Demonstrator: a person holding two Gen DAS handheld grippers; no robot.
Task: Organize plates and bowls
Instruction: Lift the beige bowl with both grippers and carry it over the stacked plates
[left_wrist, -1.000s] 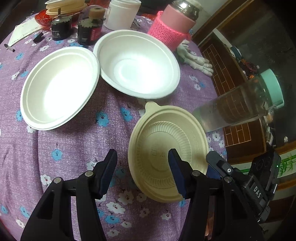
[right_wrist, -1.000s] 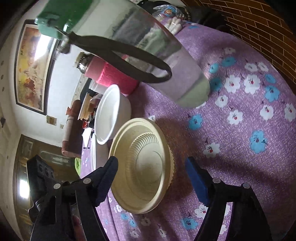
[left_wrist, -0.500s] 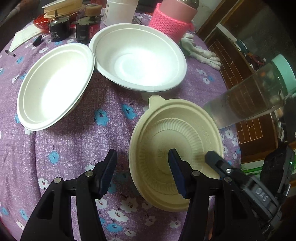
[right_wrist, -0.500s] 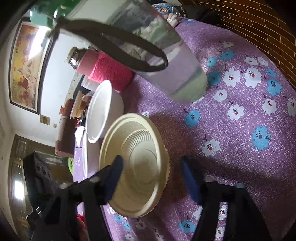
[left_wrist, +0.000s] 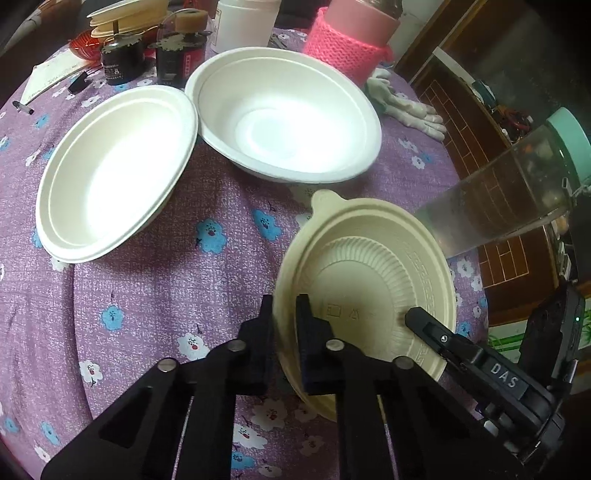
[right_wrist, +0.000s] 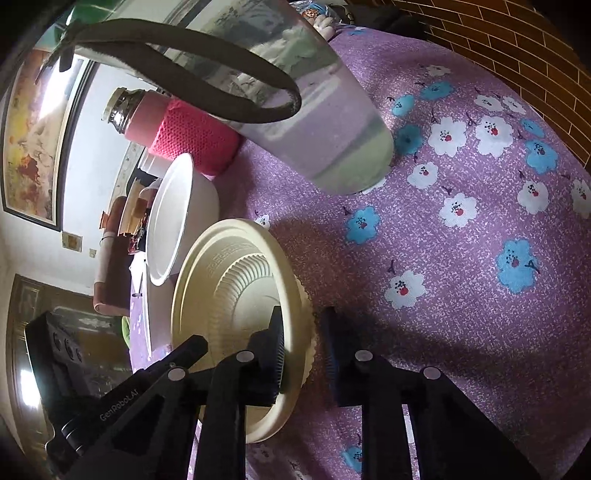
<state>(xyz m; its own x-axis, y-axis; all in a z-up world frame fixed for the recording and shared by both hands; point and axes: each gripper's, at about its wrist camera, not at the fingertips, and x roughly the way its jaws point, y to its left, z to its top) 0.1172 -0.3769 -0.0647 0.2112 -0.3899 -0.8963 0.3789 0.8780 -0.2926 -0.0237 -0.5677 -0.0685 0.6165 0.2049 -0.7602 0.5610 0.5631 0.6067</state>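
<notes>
A cream ribbed bowl (left_wrist: 369, 280) stands on the purple flowered tablecloth. My left gripper (left_wrist: 284, 314) is shut on its near-left rim, one finger inside and one outside. My right gripper (right_wrist: 303, 336) straddles the opposite rim of the cream bowl (right_wrist: 236, 295), jaws narrowed around it with a gap still showing on the outer side. The right gripper also shows at the bowl's right edge in the left wrist view (left_wrist: 417, 317). Two white bowls, a shallow one (left_wrist: 110, 170) and a deeper one (left_wrist: 284, 114), stand side by side behind.
A clear bottle with a green lid (left_wrist: 509, 192) and dark strap (right_wrist: 207, 92) stands right of the cream bowl. A pink knit-sleeved flask (left_wrist: 351, 40), white gloves (left_wrist: 406, 107), dark jars (left_wrist: 181, 48) and stacked cream plates (left_wrist: 125, 14) line the back.
Both grippers moved in onto the cream bowl. The left jaws went from wide open to shut on the near rim. The right jaws narrowed around the opposite rim.
</notes>
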